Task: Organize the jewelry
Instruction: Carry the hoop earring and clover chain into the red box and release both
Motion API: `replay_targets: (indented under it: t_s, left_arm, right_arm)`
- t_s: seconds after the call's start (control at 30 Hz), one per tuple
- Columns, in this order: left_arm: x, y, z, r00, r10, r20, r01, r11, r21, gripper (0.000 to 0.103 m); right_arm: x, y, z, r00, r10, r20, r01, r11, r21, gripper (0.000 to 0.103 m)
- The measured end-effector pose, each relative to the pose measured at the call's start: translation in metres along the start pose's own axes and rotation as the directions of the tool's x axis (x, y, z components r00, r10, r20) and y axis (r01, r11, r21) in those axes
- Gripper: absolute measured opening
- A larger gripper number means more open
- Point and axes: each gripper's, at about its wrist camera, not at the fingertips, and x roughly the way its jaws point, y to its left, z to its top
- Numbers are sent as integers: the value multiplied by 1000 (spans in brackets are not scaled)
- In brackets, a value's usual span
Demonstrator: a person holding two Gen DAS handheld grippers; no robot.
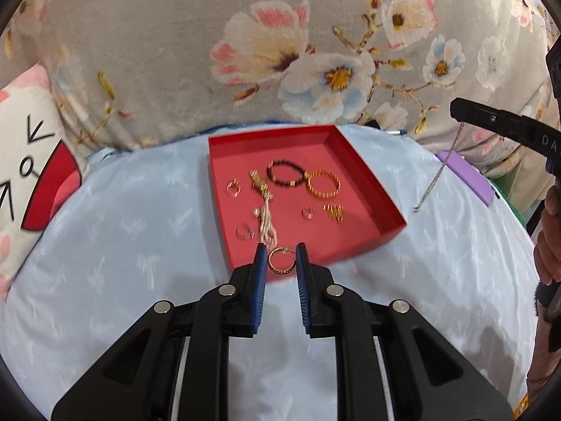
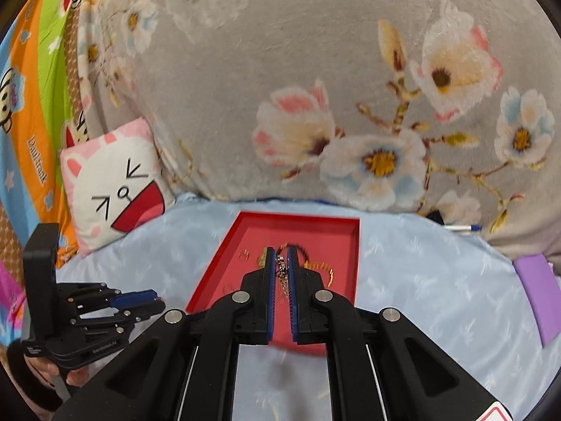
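While the left gripper [image 1: 281,258] pinches a gold hoop [image 1: 280,261] between nearly closed fingers and the right gripper [image 2: 280,263] clamps a dangling chain [image 1: 438,175], carry both over the red tray [image 1: 368,182], at twelve o'clock on the bed; lower the chain slowly so it doesn't snag.

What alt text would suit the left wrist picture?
A hand-held tool pinches a small gold ring above a red tray of bracelets and rings on a pale blue cloth. At right, a second tool dangles a thin chain.

Matt red cardboard tray [image 1: 364,175], shiny gold ring [image 1: 280,261]
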Motion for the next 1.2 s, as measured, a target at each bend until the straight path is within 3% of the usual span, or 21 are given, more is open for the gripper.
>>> replay_targets:
  t_s: [0.27,0.43,0.7,1.1,1.13,1.2]
  left_arm:
    - [50,2,64,1000,-7,22,7,1000,-7,16]
    - [96,10,88,1000,-13,-20,12,998,-56,16]
    - [153,14,94,990,-79,-115,62,988,-143,16]
    - [191,19,79,977,-88,-194,55,984,-172,17]
    - [193,20,78,976,-90,-198,55,982,-179,18]
    - [193,23,78,975,-94,-199,55,979,-197,31]
  right_arm:
    - [60,-33,41,999,8,-33,-5,996,84,6]
    - [107,-45,49,998,-18,-57,24,995,100,6]
    - [161,-70,56,994,-77,-76,85,990,115,6]
    - [210,-82,27,986,-100,-133,115,987,114,7]
    - [211,-82,25,986,-100,-133,115,987,111,8]
    - [210,-82,22,986,-101,-133,116,987,110,12]
